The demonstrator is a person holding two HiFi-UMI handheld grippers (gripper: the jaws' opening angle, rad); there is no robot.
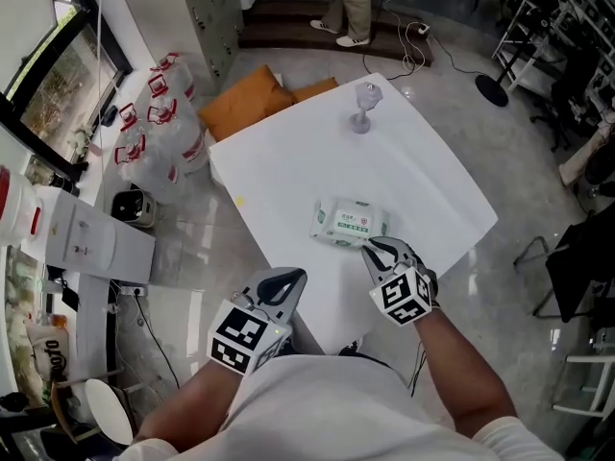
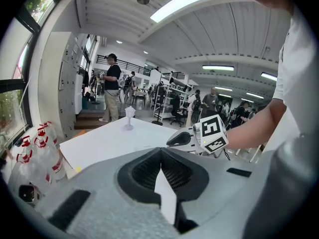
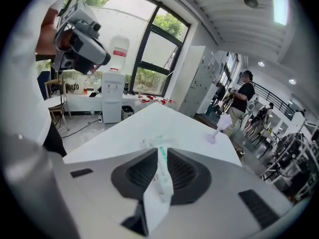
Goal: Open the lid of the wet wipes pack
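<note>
Left gripper (image 1: 291,279) at near table (image 1: 404,171) edge, jaws closed on nothing. Right gripper (image 1: 368,246) jaws slightly apart, tips at near edge of wet wipes pack (image 1: 348,221), pack showing in gap. Pack flat mid-table, stemmed glass (image 1: 365,107) beyond.

Print on the wet wipes pack (image 1: 348,222) is illegible.

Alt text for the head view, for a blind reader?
Seen from above, the right gripper is at the near edge of a wet wipes pack on a white table; the left gripper hangs nearer the person, a clear goblet stands beyond.
</note>
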